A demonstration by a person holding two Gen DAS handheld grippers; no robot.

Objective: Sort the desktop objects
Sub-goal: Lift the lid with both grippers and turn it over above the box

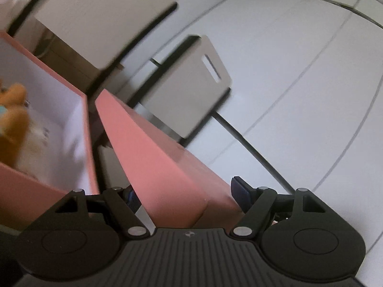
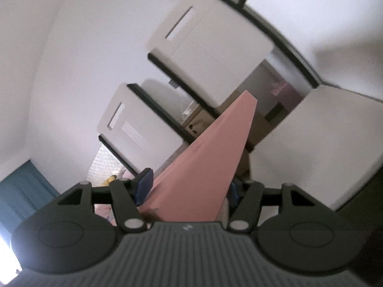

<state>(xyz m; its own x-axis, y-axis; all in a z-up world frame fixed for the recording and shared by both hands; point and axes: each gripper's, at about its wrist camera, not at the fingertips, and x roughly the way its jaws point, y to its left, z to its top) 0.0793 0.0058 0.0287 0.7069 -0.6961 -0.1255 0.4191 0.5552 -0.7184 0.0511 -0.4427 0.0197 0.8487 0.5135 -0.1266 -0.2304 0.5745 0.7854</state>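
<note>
A long pink box lid (image 1: 153, 157) runs forward from between the blue pads of my left gripper (image 1: 185, 195), which is shut on its near end. In the right wrist view the same pink lid (image 2: 210, 162) tapers away from my right gripper (image 2: 189, 189), whose pads press on both of its sides. The lid hangs tilted in the air between the two grippers. To the left stands the open pink box (image 1: 86, 124) with a white inside. An orange plush toy (image 1: 14, 110) lies in it, blurred.
Two beige chair backs (image 1: 189, 83) (image 1: 103, 16) with slot handles stand ahead over a white tiled floor (image 1: 299, 71). The right wrist view shows the chair backs (image 2: 210, 47) (image 2: 138, 129), a cardboard box (image 2: 198, 119) and a blue curtain (image 2: 21, 191).
</note>
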